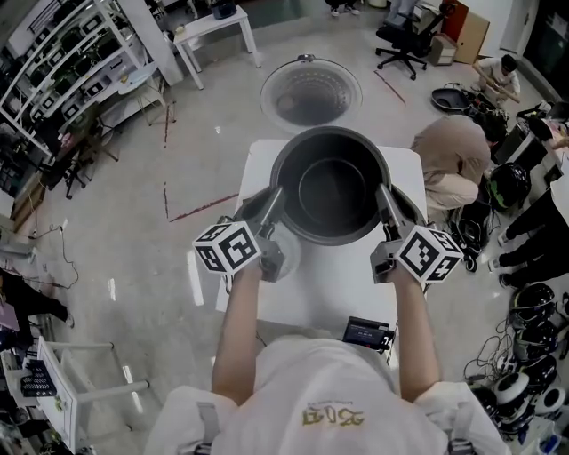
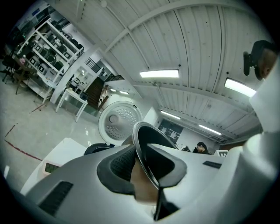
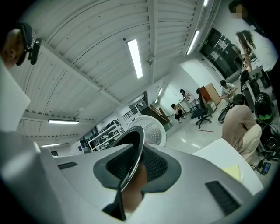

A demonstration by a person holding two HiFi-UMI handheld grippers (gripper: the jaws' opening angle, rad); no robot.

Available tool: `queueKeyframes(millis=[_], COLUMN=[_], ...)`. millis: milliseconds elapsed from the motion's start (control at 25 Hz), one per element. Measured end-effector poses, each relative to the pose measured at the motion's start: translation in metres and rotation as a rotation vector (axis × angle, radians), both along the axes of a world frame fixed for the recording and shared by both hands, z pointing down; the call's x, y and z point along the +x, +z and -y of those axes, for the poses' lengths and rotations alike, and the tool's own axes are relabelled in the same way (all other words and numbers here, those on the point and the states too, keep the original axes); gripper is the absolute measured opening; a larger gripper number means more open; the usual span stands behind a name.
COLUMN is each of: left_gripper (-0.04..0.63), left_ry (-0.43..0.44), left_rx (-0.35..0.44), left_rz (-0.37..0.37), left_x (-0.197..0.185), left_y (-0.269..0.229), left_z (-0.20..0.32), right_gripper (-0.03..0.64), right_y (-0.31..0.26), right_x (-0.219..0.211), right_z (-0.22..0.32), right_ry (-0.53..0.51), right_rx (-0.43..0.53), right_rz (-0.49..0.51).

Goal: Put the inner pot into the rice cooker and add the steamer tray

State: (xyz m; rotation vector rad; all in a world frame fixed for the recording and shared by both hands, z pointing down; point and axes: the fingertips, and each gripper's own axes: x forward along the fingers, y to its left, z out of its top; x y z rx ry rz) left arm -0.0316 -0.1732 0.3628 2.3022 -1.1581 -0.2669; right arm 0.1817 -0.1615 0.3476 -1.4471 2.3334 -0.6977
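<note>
The dark round inner pot point(image 1: 330, 185) hangs in the air over the white table point(image 1: 338, 284), held by its rim on both sides. My left gripper point(image 1: 276, 199) is shut on the rim's left edge and my right gripper point(image 1: 385, 199) on its right edge. In the left gripper view the thin metal rim point(image 2: 145, 151) runs between the pads of the left gripper point(image 2: 146, 170). The right gripper point(image 3: 127, 175) pinches the rim point(image 3: 133, 153) the same way. The rice cooker's dark body point(image 1: 252, 207) shows under the pot, its round lid point(image 1: 311, 92) open behind. I see no steamer tray.
A small black device point(image 1: 367, 332) lies near the table's front edge. A person crouches at the right point(image 1: 453, 160) beside cables and gear on the floor. Shelving point(image 1: 62, 53) lines the left, with a white side table point(image 1: 213, 27) and an office chair point(image 1: 404, 40) further back.
</note>
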Motion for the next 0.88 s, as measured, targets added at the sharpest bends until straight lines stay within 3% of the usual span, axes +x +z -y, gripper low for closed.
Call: queueKeyframes(millis=[440, 880], left_gripper=[0.087, 0.089], left_ry=[0.002, -0.022], left_rx=[0.0, -0.087], left_rz=[-0.048, -0.037], left_x=[-0.008, -0.023], left_y=[-0.003, 0.037], left_z=[0.067, 0.104], right_gripper=[0.075, 0.077], right_y=[0.0, 0.042], right_x=[-0.007, -0.021], right_z=[0.066, 0.108], right_ry=[0.007, -0.011], right_rx=[-0.011, -0.106], right_rz=[0.024, 0.009])
